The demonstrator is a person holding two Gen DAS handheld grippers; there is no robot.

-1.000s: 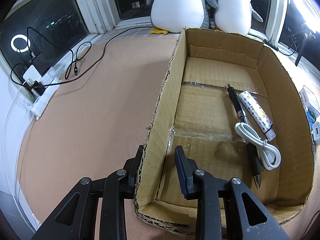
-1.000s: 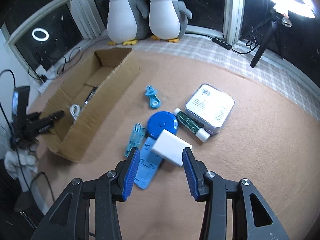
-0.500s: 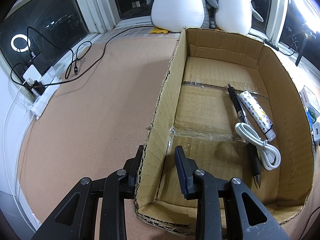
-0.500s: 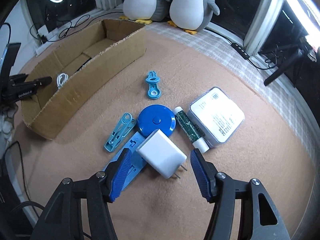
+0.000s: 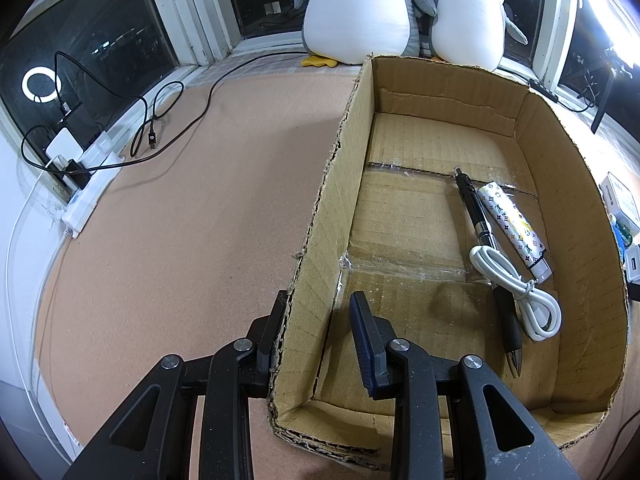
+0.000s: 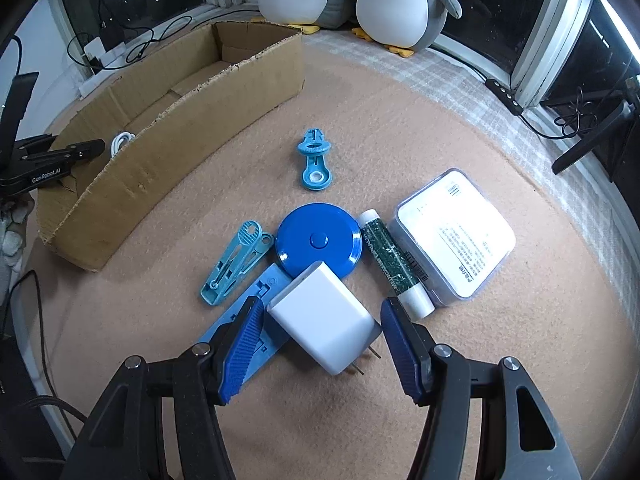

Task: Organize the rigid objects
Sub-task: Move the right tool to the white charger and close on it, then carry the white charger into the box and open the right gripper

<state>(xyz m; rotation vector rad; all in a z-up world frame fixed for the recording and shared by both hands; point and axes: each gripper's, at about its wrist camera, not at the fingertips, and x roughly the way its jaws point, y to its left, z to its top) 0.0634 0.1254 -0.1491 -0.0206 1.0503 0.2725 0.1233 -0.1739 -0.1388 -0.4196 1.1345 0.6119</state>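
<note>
We see our left gripper [image 5: 320,320] straddling the near left wall of the cardboard box [image 5: 320,216], one finger outside against the wall, the other inside and apart from it, so it clamps nothing. Inside the box a black pen [image 5: 486,256], a patterned white tube [image 5: 514,226] and a coiled white cable [image 5: 520,292] lie along its right wall. Outside the box, our right gripper [image 6: 320,340] stands wide open around the white charger [image 6: 324,318], pads not touching it. Beyond the charger sits a blue tape measure [image 6: 318,240].
</note>
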